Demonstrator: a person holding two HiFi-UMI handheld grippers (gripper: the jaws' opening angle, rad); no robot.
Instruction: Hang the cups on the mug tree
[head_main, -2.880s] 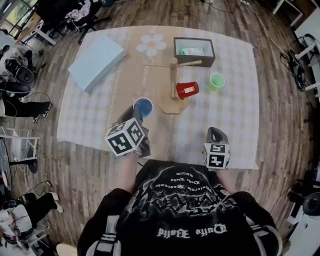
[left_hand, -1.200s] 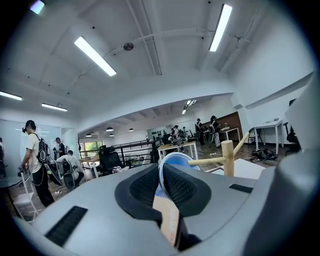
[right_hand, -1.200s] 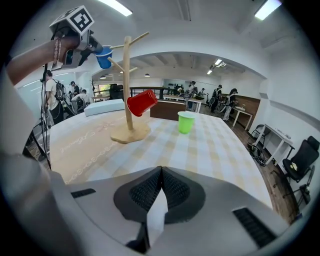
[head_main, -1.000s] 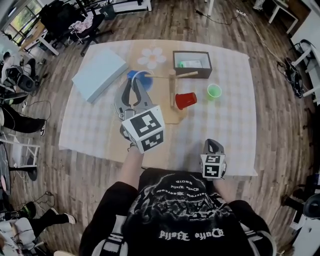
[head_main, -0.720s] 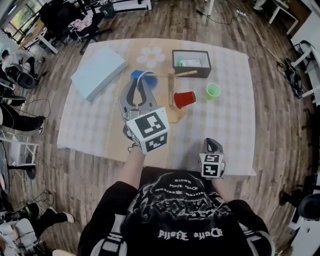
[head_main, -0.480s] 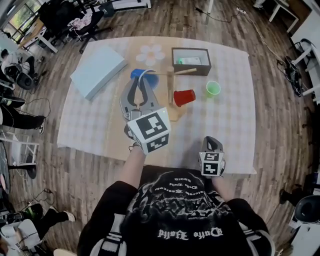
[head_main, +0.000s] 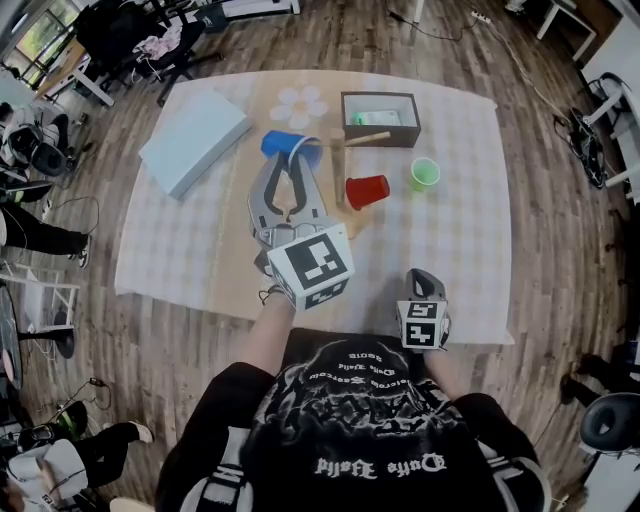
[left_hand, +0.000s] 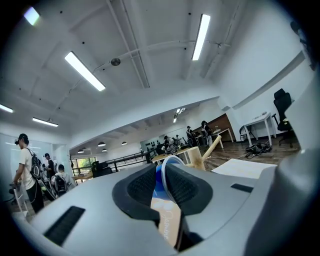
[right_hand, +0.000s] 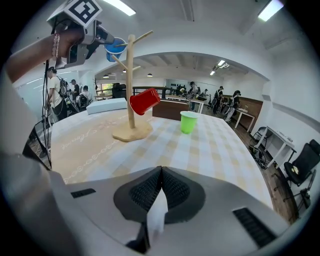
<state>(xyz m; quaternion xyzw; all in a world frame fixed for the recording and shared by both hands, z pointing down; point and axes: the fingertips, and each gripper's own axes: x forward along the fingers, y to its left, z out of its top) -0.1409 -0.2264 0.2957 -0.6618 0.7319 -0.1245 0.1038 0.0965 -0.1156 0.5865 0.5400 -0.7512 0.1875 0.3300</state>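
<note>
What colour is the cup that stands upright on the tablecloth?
The cup is light green, clearest in the right gripper view.

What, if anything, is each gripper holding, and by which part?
Left gripper: the blue cup, rim between its opening jaws. Right gripper: shut, empty.

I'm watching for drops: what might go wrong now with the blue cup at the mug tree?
The left tongs are opening with the rim of the blue plastic cup between them; if it isn't seated on a peg of the wooden mug tree, it may fall. Withdrawing might also bump the tree and shake the hanging red plastic cup.
</note>
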